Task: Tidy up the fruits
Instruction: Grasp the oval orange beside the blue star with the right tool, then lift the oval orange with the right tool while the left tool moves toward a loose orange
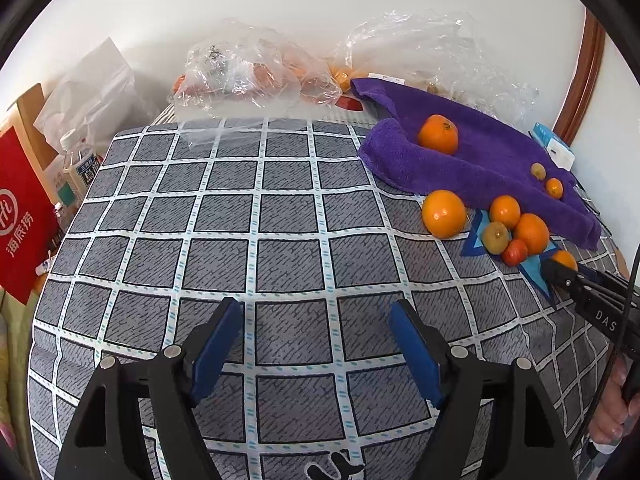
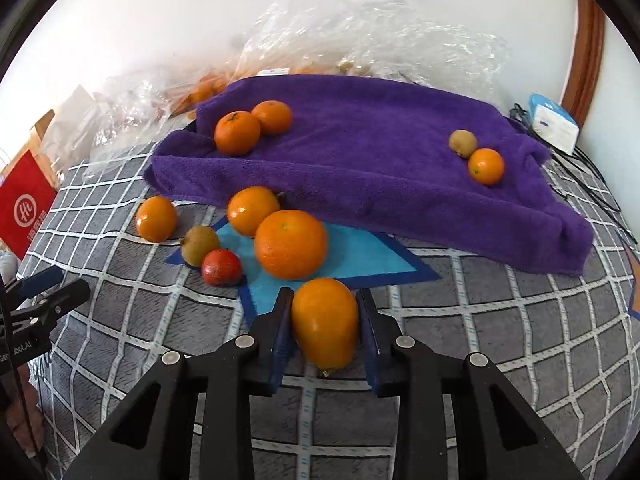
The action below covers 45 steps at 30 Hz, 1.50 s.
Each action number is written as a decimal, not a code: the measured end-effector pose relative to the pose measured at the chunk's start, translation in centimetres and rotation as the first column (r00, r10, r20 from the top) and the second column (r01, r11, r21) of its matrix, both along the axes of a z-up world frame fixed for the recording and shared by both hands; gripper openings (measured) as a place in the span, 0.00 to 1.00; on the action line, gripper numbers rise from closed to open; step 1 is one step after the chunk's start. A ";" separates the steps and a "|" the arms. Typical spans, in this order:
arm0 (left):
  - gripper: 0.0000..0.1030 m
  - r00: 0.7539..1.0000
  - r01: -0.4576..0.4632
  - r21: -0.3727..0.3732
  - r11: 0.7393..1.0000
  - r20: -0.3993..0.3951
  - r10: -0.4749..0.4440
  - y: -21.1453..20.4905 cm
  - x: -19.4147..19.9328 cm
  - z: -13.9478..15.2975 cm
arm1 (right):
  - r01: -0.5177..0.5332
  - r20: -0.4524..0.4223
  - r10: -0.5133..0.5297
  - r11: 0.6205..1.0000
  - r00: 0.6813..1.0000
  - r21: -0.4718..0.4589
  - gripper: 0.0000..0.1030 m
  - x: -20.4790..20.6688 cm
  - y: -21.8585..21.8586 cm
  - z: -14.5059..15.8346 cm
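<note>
1. My right tool (image 2: 325, 322) has its two blue pads pressed on either side of a smooth, oval orange citrus fruit (image 2: 325, 322), nearest of everything in my right wrist view, at the near tip of the light-blue star-shaped mat (image 2: 360, 256). I cannot tell whether the fruit is lifted clear or rests on the grey checked cloth (image 2: 460, 360) under it.
2. I judge this fruit light and fairly firm, with a glossy, slippery skin that would bruise under a hard squeeze; the widest middle, where my pads sit, is the right place to hold.
3. My left tool (image 1: 316, 340) stands wide apart with nothing between its pads, over bare checked cloth.
4. Just beyond the held fruit, a large round orange (image 2: 291, 244) sits on the mat, beside a small red fruit (image 2: 221, 267), a dull green-brown fruit (image 2: 200, 245) and another orange (image 2: 252, 211); one more orange (image 2: 156, 219) lies off the mat to the left.
5. Farther back, the rumpled purple towel (image 2: 360, 152) carries two oranges (image 2: 237, 133) at its left and a small brown fruit (image 2: 463, 143) touching an orange at its right.
6. Farthest, crumpled clear plastic bags (image 1: 248, 68) against the wall hold more orange fruit; how many I cannot tell.
</note>
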<state>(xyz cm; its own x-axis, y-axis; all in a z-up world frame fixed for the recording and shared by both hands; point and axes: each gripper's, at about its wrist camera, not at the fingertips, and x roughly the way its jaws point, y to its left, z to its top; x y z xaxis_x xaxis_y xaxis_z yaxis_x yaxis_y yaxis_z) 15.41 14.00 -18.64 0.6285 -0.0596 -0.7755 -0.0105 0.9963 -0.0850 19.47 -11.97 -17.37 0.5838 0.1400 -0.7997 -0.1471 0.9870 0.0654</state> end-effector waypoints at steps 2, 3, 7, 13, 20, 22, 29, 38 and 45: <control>0.75 1.000 0.003 -0.007 1.000 0.000 -0.003 0.1 0.0 0.0 | 0.016 0.000 -0.016 1.000 1.000 0.007 0.30 -0.2 -0.7 0.0; 0.76 1.000 0.006 -0.009 1.000 -0.001 -0.006 0.1 0.0 0.0 | 0.024 -0.001 -0.024 1.000 1.000 0.010 0.30 -0.3 -0.9 0.0; 0.78 1.000 0.013 0.006 1.000 -0.003 -0.013 -0.1 0.0 0.0 | 0.054 -0.003 -0.054 0.998 0.999 0.015 0.30 -0.5 -1.8 0.0; 0.79 1.000 0.010 0.021 1.000 0.003 -0.010 -0.2 0.0 -0.1 | 0.087 -0.005 -0.087 0.996 0.996 0.010 0.30 -0.8 -2.5 -0.3; 0.80 1.000 0.011 0.010 1.000 0.007 -0.011 -0.1 -0.1 0.0 | 0.092 0.008 -0.092 0.995 0.996 -0.036 0.30 -1.0 -1.9 -0.5; 0.80 1.000 0.011 0.004 1.000 0.009 -0.011 0.0 -0.1 0.0 | 0.095 0.012 -0.095 0.994 0.995 -0.044 0.30 -1.0 -1.8 -0.5; 0.80 1.000 0.010 -0.022 1.000 0.016 -0.009 0.4 -0.3 0.1 | 0.121 0.010 -0.120 0.991 0.993 -0.054 0.30 -1.7 -1.8 -0.2; 0.80 1.000 0.017 -0.010 1.000 0.015 -0.017 0.1 -0.6 0.2 | 0.159 -0.028 -0.160 0.987 0.987 -0.025 0.30 -1.9 -2.4 0.0; 0.80 1.000 0.021 -0.027 0.999 0.018 -0.021 0.0 -0.8 0.3 | 0.142 -0.006 -0.143 0.989 0.990 -0.040 0.30 -2.6 -2.2 0.2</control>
<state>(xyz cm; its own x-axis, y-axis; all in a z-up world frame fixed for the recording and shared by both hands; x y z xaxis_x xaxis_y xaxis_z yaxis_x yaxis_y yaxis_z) 14.66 13.98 -18.31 0.6409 -0.0936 -0.7619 0.0124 0.9937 -0.1116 16.89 -14.22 -17.19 0.5882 0.0239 -0.8083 -0.0044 0.9996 0.0263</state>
